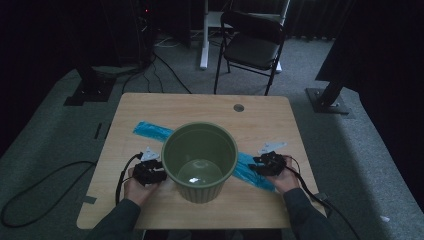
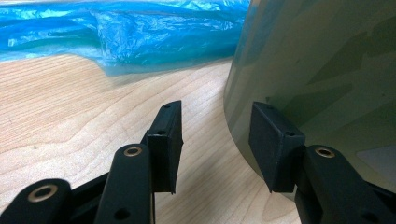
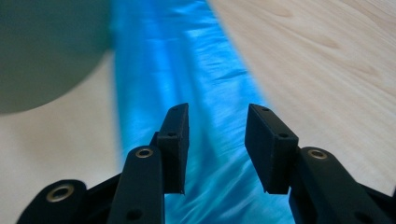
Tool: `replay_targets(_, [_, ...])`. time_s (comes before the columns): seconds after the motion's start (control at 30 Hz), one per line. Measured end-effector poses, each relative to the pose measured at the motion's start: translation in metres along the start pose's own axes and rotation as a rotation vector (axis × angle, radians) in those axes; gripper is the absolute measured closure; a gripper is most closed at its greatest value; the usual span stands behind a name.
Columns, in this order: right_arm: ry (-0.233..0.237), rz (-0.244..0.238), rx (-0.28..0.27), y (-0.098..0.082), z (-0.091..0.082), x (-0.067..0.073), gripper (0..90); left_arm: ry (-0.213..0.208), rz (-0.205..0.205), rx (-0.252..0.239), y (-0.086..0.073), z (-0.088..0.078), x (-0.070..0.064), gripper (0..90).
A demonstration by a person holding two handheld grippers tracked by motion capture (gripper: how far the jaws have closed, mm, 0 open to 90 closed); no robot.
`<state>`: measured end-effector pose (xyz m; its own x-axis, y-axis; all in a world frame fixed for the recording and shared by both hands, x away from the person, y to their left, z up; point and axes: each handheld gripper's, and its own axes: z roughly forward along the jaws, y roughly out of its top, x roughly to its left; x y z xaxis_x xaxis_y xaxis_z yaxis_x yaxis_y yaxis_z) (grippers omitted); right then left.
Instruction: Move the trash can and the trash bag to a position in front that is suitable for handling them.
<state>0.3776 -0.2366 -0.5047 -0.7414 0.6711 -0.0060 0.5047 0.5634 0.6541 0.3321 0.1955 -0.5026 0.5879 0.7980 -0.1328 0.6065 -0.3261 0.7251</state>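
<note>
Jaws: both pairs stood apart with nothing pinched. The left gripper (image 2: pixel 215 140) had one pad hard by the bin's wall and the other over bare wood; the right gripper (image 3: pixel 217 149) hung with its pads spread above the blue plastic and nothing pressed between them.

Table (image 1: pixel 150 107): pale wood, carrying everything, with both of the person's hands coming in from the near edge.

Bin (image 1: pixel 199 162): green, upright and empty, sitting mid-table right on top of the bag. My read was that it could skid or tip if the plastic beneath got tugged, since the left gripper (image 1: pixel 149 172) only stood beside it and clamped nothing.

Bag (image 1: pixel 150 131): a blue plastic strip running diagonally under the bin, one end showing at the far left, the other at the near right beside the right gripper (image 1: pixel 269 164). Trapped as it was, a sharp pull looked likely to stretch or tear the film, or drag the bin along.

Right pads (image 3: pixel 175 140): open over the slick folds of the bag (image 3: pixel 187 70). A shallow bite could slide off the film or catch a single layer.

Left pad (image 2: pixel 275 144): close against the curved wall of the bin (image 2: pixel 327 70). A closing grip there might slip off the curve and nudge the bin sideways.
</note>
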Motion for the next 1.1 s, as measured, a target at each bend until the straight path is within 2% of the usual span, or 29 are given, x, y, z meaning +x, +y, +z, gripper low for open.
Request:
replay_targets(0.1, [-0.024, 0.044, 0.023, 0.006, 0.017, -0.016, 58.1, -0.005, 0.002, 0.0, 0.0, 0.0, 0.001, 55.2])
replay_targets(0.13, [-0.024, 0.044, 0.023, 0.006, 0.017, -0.016, 58.1, -0.005, 0.002, 0.0, 0.0, 0.0, 0.001, 55.2])
replay_targets(0.2, [-0.035, 0.073, 0.042, 0.009, 0.03, -0.025, 54.4, -0.005, 0.002, 0.001, 0.0, 0.001, 0.001, 55.2])
replay_targets(0.3, [-0.031, 0.09, 0.065, 0.009, 0.039, -0.029, 52.7, -0.007, 0.002, 0.003, 0.0, 0.001, 0.001, 55.2])
replay_targets(0.37, [-0.019, 0.1, 0.054, 0.009, 0.041, -0.032, 52.6, -0.008, 0.003, 0.004, 0.0, 0.001, 0.001, 55.2])
replay_targets(0.5, [-0.027, 0.044, 0.067, 0.008, 0.039, -0.026, 57.7, -0.01, 0.0, 0.005, 0.0, 0.001, 0.002, 55.3])
replay_targets(0.63, [-0.011, 0.022, 0.079, 0.006, 0.035, -0.02, 69.2, -0.01, -0.001, 0.007, 0.0, 0.002, 0.001, 55.2])
replay_targets(0.67, [-0.011, 0.022, 0.079, 0.006, 0.035, -0.02, 69.2, -0.01, -0.001, 0.007, 0.0, 0.002, 0.001, 55.2])
replay_targets(0.73, [-0.01, 0.006, 0.086, 0.004, 0.033, -0.017, 80.4, -0.011, 0.0, 0.009, 0.0, 0.001, 0.001, 55.2])
replay_targets(0.8, [-0.011, -0.001, 0.094, 0.0, 0.029, -0.013, 85.9, -0.011, 0.0, 0.009, 0.0, 0.001, 0.001, 55.1])
replay_targets(0.97, [-0.007, 0.005, 0.111, -0.009, 0.019, -0.01, 87.6, -0.012, -0.001, 0.006, 0.0, 0.001, 0.002, 55.1])
replay_targets(1.1, [0.001, 0.011, 0.115, -0.026, 0.005, -0.008, 87.1, -0.012, 0.002, 0.008, 0.0, 0.001, 0.002, 55.1])
